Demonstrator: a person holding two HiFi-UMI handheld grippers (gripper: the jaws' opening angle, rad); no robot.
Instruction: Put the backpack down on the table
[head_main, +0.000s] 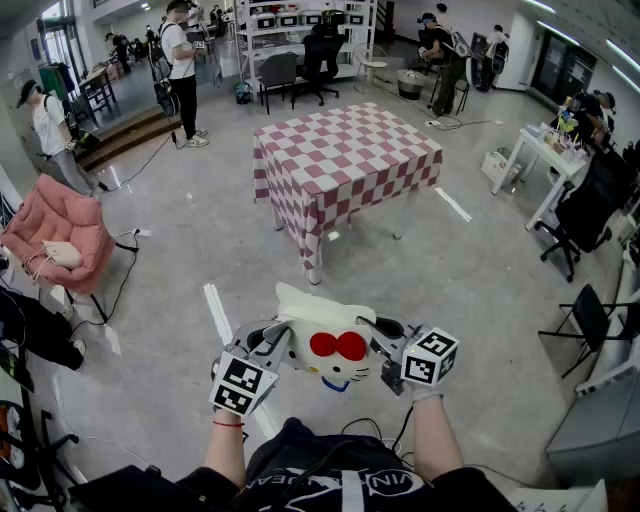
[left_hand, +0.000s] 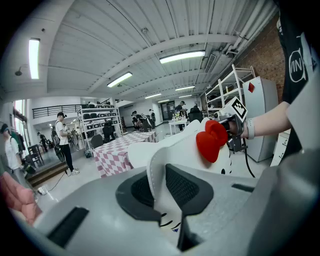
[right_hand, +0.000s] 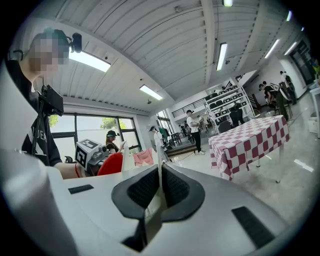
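The backpack (head_main: 325, 345) is white, cat-faced, with a red bow (head_main: 338, 346). It hangs in front of my body, above the floor, held between both grippers. My left gripper (head_main: 268, 345) is shut on its left edge, and my right gripper (head_main: 388, 342) is shut on its right edge. In the left gripper view the white fabric (left_hand: 185, 145) runs between the pads of the left gripper (left_hand: 161, 192). The right gripper (right_hand: 159, 192) pinches a thin white edge (right_hand: 160, 165). The table (head_main: 345, 155), under a red-and-white checked cloth, stands a few steps ahead, its top bare.
A pink armchair (head_main: 60, 230) sits at the left. Black chairs (head_main: 590, 210) and a white desk (head_main: 545, 150) stand at the right. White tape lines (head_main: 218, 312) mark the grey floor. Several people (head_main: 180, 70) and shelves are beyond the table.
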